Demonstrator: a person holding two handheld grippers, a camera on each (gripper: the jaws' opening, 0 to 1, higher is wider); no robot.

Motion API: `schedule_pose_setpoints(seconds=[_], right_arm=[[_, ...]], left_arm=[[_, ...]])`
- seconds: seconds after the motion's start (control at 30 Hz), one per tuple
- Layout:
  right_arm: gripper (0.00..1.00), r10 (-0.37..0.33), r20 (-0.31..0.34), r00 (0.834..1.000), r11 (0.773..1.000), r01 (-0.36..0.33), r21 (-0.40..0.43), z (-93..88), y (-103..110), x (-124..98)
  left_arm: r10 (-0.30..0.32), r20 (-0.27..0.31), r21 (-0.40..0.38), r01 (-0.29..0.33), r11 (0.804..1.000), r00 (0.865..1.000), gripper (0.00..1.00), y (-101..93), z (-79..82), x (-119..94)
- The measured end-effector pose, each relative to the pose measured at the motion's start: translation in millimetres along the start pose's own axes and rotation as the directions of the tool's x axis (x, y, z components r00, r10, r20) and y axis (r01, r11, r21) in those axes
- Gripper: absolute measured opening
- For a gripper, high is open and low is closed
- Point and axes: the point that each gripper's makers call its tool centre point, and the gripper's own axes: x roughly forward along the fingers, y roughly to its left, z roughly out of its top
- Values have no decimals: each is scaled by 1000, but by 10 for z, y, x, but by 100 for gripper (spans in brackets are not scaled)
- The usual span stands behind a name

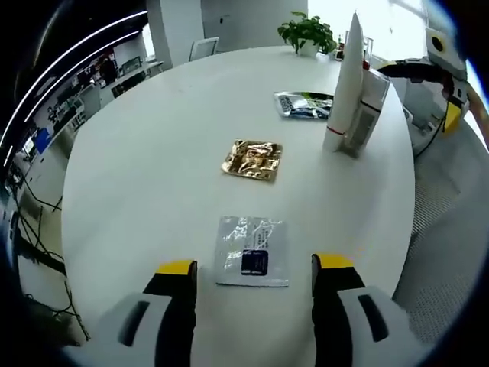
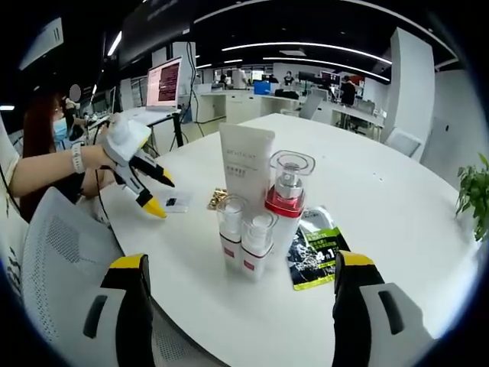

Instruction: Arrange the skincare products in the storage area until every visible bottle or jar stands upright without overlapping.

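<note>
Left gripper (image 1: 254, 269) fingers spread wide, holding nothing, straddling a clear sachet (image 1: 253, 251) flat on the tabletop (image 1: 145, 176). Gold sachet (image 1: 253, 159) further ahead. Right gripper (image 2: 241, 267) fingers likewise wide and empty; upright tube (image 2: 245, 165), pump bottle (image 2: 287, 200) and two small bottles (image 2: 244, 241) clustered between them, beyond the tips.
</note>
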Motion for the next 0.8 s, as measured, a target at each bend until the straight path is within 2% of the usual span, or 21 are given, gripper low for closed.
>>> schedule_pose_setpoints(seconds=[0.23,0.33,0.4,0.63,0.8], right_arm=[[100,-1,-5,1000,1000,1,6,-7,-15,10],[99,-2,-5,1000,1000,2,9,-5,-23,19],[99,-1,-8,1000,1000,1,8,-9,-27,21],[99,-1,-16,1000,1000,1,13,-30,-42,35],[97,1,-12,1000,1000,-1,21,-32,-35,34]], left_arm=[[-15,-29,23,15,1000,999,55,27,-22,30],[-38,-24,3,38,999,999,53,-13,-4,50],[-30,-28,23,30,999,999,52,-18,4,62],[-43,-30,26,43,999,999,50,-28,2,62],[-47,-34,30,48,998,998,39,11,4,66]])
